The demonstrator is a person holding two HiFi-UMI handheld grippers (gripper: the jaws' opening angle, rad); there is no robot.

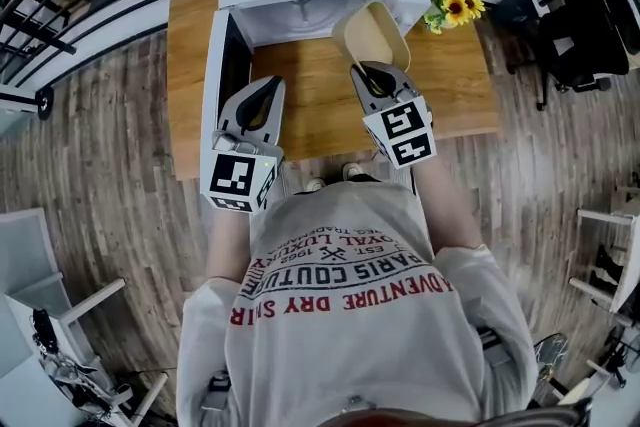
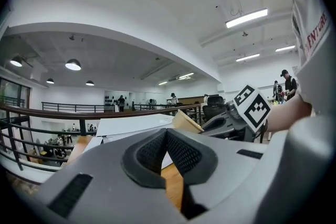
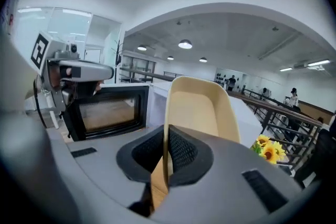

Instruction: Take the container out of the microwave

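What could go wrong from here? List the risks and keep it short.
1. The right claw pinches only one thin wall of the container, which is tilted on its side; it might pivot or slip out.
2. The microwave door stands open beside the left claw; a sideways swing could knock it.
3. The sunflowers sit close on the right; a wide move might tip them.

Left gripper and right gripper: grey plastic shells, black ribbed pads, black-and-white marker cubes. Wearer's T-shirt light grey, red and dark print.
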